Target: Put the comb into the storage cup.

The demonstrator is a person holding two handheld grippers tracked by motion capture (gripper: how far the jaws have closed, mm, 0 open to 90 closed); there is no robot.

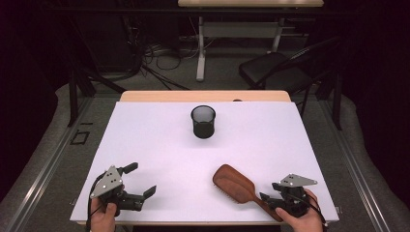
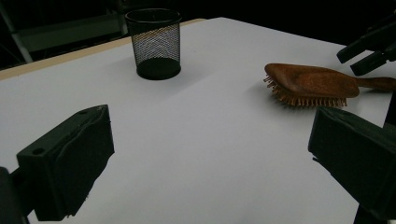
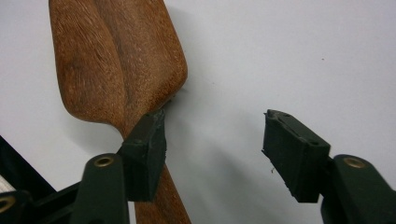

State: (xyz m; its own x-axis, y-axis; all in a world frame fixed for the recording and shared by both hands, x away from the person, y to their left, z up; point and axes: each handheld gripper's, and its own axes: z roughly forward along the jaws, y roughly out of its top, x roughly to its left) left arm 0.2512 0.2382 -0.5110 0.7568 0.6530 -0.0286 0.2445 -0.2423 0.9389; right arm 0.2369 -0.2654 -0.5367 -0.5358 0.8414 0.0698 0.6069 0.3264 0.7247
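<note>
Nearby, wooden hairbrush (image 1: 234, 183) flat on white table (image 1: 159, 145), bristles down, well short of black mesh cup (image 1: 203, 122), right gripper (image 1: 269, 198) over brush handle, jaws apart, not clamping, left gripper (image 1: 140, 180) well left of brush, jaws wide, nothing between.

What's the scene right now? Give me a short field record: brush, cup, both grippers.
hairbrush: wooden, bristles down on the white table, handle toward the right gripper
mesh cup: black, upright, far centre, apart from the brush
right gripper: open; one of its fingers over the handle, no grip
left gripper: open, nothing between its fingers, apart from the brush
</note>
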